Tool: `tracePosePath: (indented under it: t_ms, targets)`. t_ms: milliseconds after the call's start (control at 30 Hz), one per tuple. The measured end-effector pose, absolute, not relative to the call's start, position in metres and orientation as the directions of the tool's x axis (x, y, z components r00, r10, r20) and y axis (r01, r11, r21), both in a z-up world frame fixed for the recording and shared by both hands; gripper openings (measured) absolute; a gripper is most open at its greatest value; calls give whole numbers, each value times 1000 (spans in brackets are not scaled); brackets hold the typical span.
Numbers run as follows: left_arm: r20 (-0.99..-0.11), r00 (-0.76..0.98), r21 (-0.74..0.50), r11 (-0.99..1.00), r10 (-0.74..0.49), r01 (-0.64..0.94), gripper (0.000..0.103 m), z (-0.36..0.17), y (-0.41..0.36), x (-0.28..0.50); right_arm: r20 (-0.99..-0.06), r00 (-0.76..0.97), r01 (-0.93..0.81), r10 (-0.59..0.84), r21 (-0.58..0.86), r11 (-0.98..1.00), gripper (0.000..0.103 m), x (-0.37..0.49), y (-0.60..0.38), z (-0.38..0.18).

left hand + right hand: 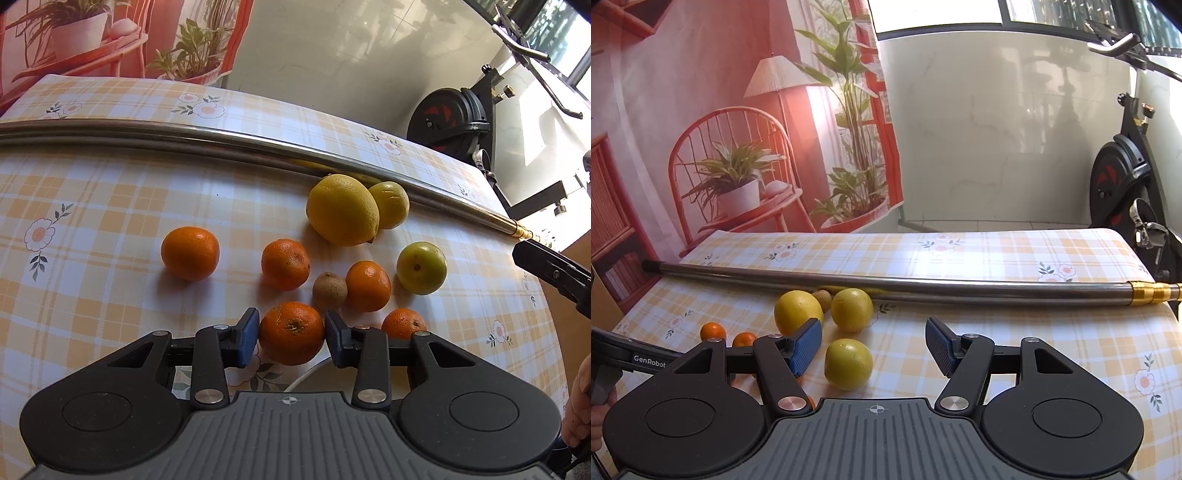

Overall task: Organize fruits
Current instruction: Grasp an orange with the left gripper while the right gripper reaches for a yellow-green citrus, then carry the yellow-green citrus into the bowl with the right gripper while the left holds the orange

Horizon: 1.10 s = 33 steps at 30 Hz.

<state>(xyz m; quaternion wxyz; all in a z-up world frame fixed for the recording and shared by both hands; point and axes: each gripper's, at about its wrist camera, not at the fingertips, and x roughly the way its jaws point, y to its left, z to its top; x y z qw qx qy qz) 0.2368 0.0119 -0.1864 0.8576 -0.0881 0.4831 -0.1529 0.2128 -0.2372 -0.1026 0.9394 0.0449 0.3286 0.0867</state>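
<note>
My left gripper [291, 338] is shut on a tangerine [291, 332], with a blue pad pressed against each side of it. Several more tangerines [190, 253] lie on the checked tablecloth [92, 221], along with a brown kiwi [329, 290], a big lemon [342, 210], a smaller lemon [390, 205] and a yellow-green round fruit [421, 267]. My right gripper [873, 343] stands open above the cloth. The yellow-green fruit [848, 363] sits below and between its fingers, nearer the left pad [805, 347], untouched. Two lemons [798, 312] lie beyond it.
A long steel pole [886, 284] with a brass end [1145, 290] lies across the table behind the fruit. A white curved rim [308, 373] shows under the left gripper. An exercise bike [1123, 177] stands off the table's right end. A printed backdrop [738, 129] hangs behind.
</note>
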Motion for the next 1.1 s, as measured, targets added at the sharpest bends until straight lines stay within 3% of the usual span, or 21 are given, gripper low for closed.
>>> tracePosePath:
  t_ms: [500, 1100]
  targets:
    - [-680, 668, -239, 953, -302, 187, 41, -133, 21, 208, -685, 702, -225, 194, 46, 973, 55, 281, -204, -131]
    - [-675, 672, -235, 952, -304, 195, 41, -139, 26, 198, -748, 621, -193, 234, 144, 971, 50, 337, -190, -172]
